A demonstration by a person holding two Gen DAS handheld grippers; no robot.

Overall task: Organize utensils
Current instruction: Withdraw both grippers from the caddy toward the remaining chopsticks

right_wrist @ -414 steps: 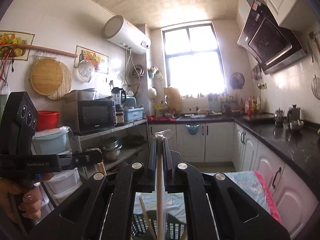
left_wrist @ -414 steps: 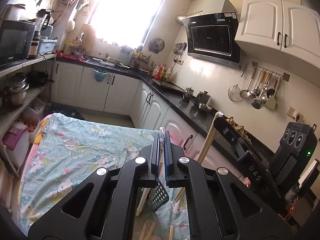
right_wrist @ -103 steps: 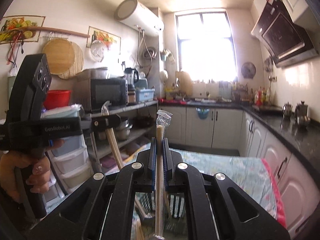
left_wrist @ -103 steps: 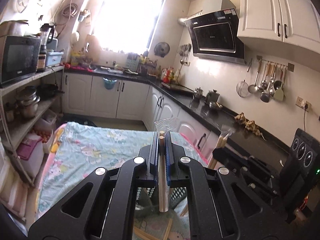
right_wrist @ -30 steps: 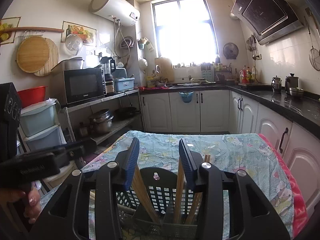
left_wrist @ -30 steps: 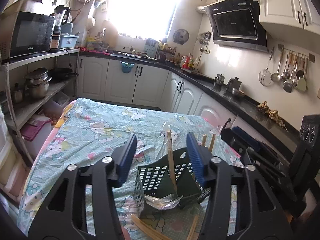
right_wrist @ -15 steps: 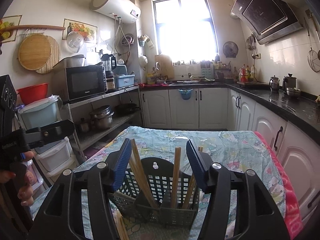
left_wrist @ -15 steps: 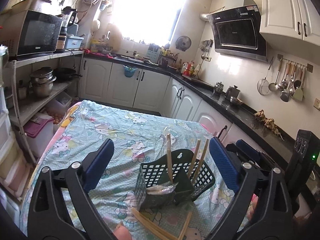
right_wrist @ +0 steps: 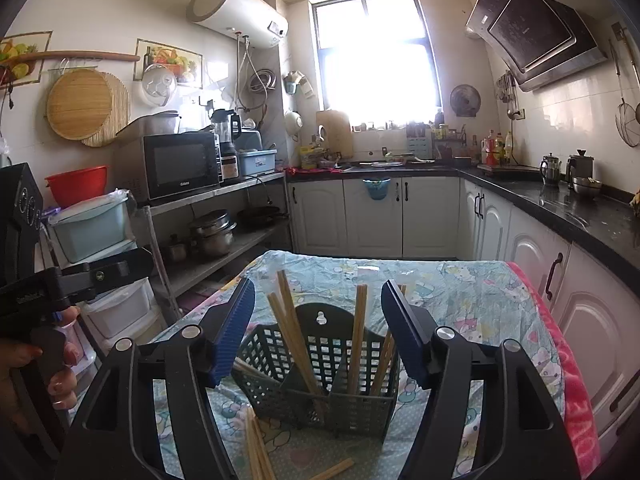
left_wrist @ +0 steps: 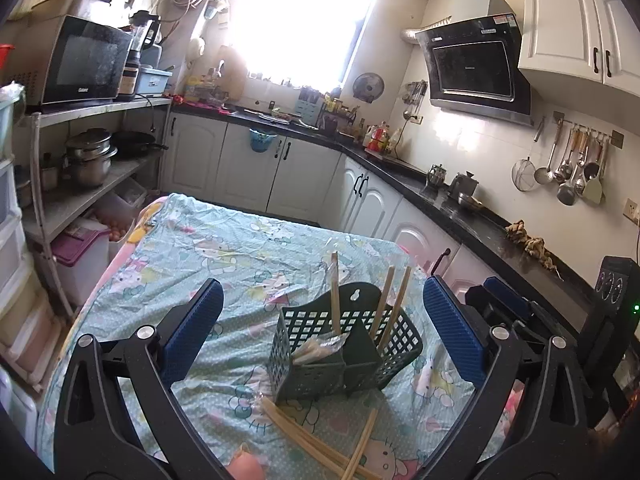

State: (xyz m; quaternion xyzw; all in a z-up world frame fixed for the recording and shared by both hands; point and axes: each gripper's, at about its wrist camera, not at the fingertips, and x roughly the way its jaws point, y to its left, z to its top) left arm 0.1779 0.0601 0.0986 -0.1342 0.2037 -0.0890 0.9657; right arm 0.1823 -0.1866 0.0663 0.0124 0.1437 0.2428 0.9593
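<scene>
The left hand-held gripper (left_wrist: 320, 332) gapes wide and holds nothing; the right hand-held gripper (right_wrist: 318, 328) is opening, empty too. The basket (left_wrist: 346, 350) stands on the desk (left_wrist: 208, 248). More chopsticks (left_wrist: 320, 444), possibly wrapped, lie before it: grip mid-length, then drop upright.

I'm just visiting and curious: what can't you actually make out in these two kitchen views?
- Left wrist view: loose chopsticks on the tablecloth run off the bottom edge.
- Right wrist view: chopstick tips inside the green basket sit behind its wall.
- Both views: the window is glare, nothing outside shows.
</scene>
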